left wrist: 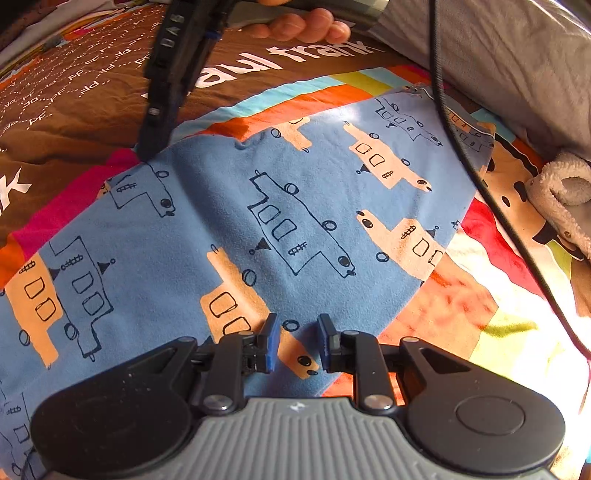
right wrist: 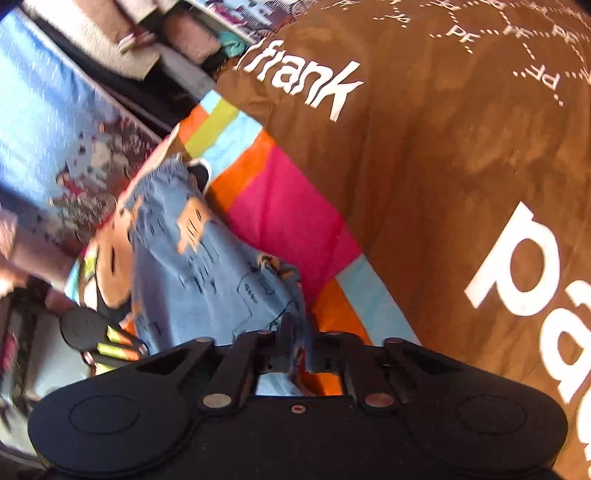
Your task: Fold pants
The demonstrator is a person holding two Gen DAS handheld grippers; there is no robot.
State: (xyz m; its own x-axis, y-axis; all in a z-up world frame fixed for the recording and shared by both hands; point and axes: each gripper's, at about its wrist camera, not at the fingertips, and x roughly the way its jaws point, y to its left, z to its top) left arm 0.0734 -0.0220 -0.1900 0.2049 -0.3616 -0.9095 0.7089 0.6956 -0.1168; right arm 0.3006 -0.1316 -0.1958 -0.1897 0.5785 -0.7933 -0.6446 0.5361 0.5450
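Note:
The blue pants (left wrist: pixel 295 206) with printed orange and outlined shapes lie spread flat across a colourful blanket. My left gripper (left wrist: pixel 298 341) hovers low over their near part. Its blue pads (left wrist: pixel 271 343) stand apart, and the cloth under the gap lies flat and unpinched. In the left wrist view my right gripper (left wrist: pixel 147 151) comes down from the top left, its tip on the far edge of the pants. A hand (left wrist: pixel 306 26) holds it. The right wrist view is blurred. There the right gripper (right wrist: pixel 303 347) has a narrow gap, with the edge of the pants (right wrist: pixel 207 280) between its fingers.
The pants rest on a brown blanket (left wrist: pixel 92 122) with white lettering and bright stripes. A black cable (left wrist: pixel 454 140) hangs across the right side. Grey bedding (left wrist: pixel 498 66) and a fleecy cream item (left wrist: pixel 561 188) lie at the right. Floor clutter (right wrist: pixel 74 147) shows beyond the bed edge.

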